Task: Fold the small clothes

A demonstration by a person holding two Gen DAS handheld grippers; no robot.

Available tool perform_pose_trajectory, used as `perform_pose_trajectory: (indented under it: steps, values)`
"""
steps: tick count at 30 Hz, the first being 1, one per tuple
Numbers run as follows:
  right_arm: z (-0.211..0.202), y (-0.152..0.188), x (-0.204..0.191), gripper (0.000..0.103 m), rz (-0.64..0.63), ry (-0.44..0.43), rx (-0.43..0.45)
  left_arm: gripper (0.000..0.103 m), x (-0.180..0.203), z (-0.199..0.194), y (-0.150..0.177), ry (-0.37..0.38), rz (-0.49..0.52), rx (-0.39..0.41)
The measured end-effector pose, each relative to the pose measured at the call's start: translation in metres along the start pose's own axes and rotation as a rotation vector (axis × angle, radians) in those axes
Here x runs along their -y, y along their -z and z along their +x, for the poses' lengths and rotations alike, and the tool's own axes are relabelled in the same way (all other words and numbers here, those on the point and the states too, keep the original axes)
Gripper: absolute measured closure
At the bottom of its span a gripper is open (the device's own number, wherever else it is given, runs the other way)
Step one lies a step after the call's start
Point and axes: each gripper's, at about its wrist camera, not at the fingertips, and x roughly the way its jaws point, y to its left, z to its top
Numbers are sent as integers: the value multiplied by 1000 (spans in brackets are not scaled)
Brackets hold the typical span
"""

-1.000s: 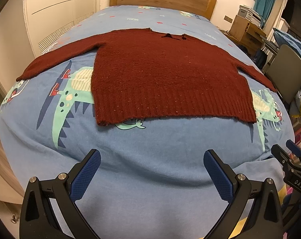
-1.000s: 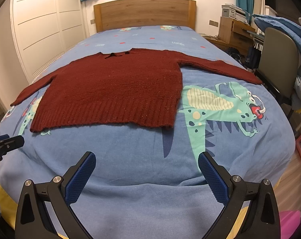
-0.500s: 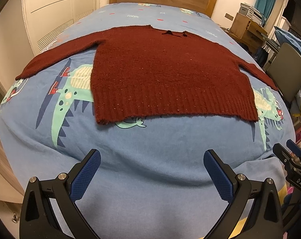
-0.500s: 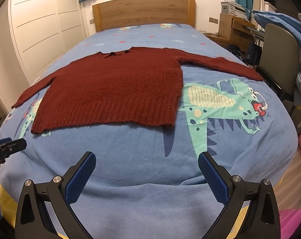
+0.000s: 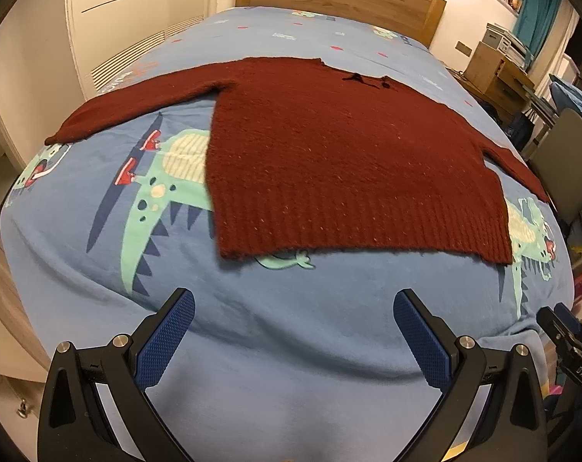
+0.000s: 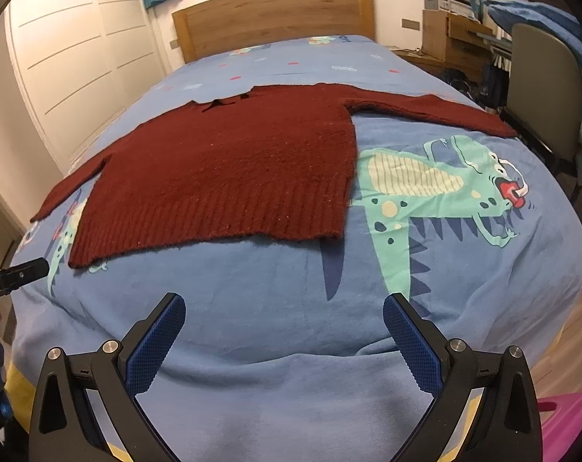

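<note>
A dark red knitted sweater [image 5: 341, 161] lies flat on the bed, sleeves spread to both sides, ribbed hem towards me; it also shows in the right wrist view [image 6: 229, 169]. My left gripper [image 5: 294, 300] is open and empty, above the bed's near edge just short of the hem. My right gripper [image 6: 283, 304] is open and empty, likewise short of the hem. The right gripper's tip [image 5: 564, 327] shows at the left view's right edge; the left gripper's tip [image 6: 17, 273] shows at the right view's left edge.
The bed has a blue dinosaur-print cover [image 5: 283, 327] and a wooden headboard [image 6: 275, 15]. White wardrobe doors [image 6: 71, 54] stand on the left. A grey chair [image 6: 541, 84] and a wooden desk [image 6: 456, 38] stand on the right. A pink object [image 6: 564, 415] lies by the bed's right corner.
Both grippers have moved forward towards the bed; the sweater looks closer and larger. Both stay open. The sweater has not moved.
</note>
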Motion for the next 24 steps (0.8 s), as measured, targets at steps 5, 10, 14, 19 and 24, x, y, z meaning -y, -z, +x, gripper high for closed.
perform_pose_trajectory:
  steps: [5,10,14,19,24]
  values:
    - [0,-9,12,0,47,-22,1,1,-6,-4,-18,-11,-4,17]
    - [-1,-28,25,0,73,-10,18,1,-10,-14,-40,-47,-6,68]
    - [-1,-46,33,0,77,6,36,1,-12,-26,-59,-78,-7,134]
    - [1,-73,49,0,92,17,60,1,-16,-42,-82,-105,-7,220]
    - [6,-100,70,0,96,43,76,1,-17,-48,-101,-141,19,252]
